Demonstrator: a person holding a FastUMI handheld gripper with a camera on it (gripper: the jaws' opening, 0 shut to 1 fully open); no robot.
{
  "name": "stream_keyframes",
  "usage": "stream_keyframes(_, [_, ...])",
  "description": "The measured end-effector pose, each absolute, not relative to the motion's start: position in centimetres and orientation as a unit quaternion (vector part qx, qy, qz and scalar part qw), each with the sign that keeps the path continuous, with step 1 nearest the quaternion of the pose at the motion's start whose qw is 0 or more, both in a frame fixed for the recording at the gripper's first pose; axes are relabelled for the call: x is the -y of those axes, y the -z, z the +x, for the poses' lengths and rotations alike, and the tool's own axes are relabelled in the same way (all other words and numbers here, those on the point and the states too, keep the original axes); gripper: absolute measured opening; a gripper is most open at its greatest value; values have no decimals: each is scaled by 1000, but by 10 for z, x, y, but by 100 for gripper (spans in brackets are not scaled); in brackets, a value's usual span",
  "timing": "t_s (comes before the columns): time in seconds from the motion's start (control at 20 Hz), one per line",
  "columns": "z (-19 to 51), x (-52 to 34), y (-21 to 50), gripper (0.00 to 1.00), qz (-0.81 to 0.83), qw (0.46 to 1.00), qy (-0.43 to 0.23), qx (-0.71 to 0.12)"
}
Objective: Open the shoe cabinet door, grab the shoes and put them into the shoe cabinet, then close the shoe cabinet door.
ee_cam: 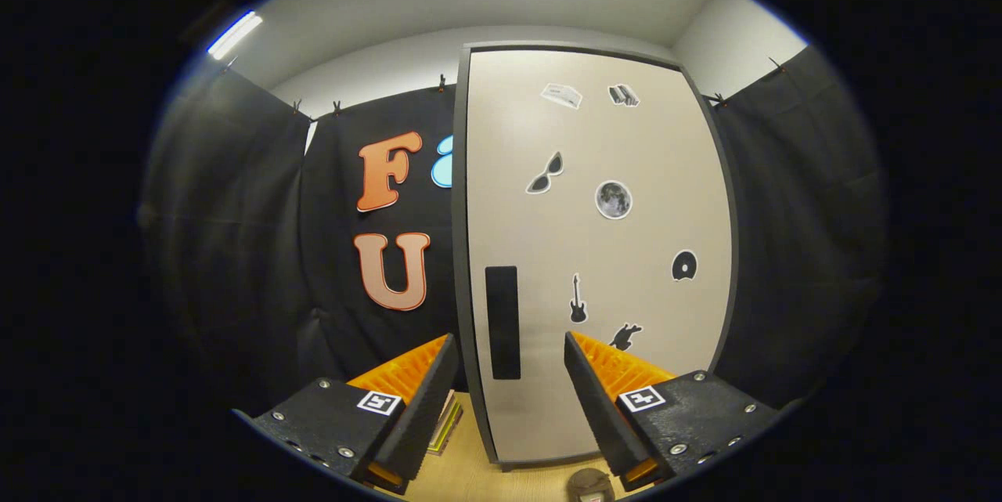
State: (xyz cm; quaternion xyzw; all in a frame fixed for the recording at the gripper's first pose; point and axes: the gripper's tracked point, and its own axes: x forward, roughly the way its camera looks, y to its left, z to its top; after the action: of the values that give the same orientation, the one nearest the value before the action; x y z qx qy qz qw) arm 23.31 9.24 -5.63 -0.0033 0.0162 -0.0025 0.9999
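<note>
The tall beige shoe cabinet (595, 251) stands straight ahead with its door shut and several small stickers on the front. A dark vertical handle strip (502, 322) sits near the door's left edge, just beyond my fingers. My gripper (510, 353) is open with nothing between its fingers, and the handle shows in the gap, nearer the left finger. The top of a brownish shoe (591, 484) peeks up on the floor by the right finger, in front of the cabinet's base.
Black cloth walls enclose the booth on the left and right of the cabinet. The floor (470, 471) is light wood. A flat stack of thin coloured things (445, 422) lies on the floor behind the left finger, beside the cabinet's left corner.
</note>
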Motion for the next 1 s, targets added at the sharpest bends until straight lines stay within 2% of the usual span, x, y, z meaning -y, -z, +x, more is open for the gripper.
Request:
stream_keyframes(0.25, [280,-96,72,82,1,1000,-3,-25])
stream_keyframes(0.55, [318,-102,85,63,-11,999,-9,-33])
stream_keyframes(0.8, [329,-101,86,39,-30,999,5,-31])
stream_keyframes(1.0, [328,-102,87,37,-17,999,9,-27])
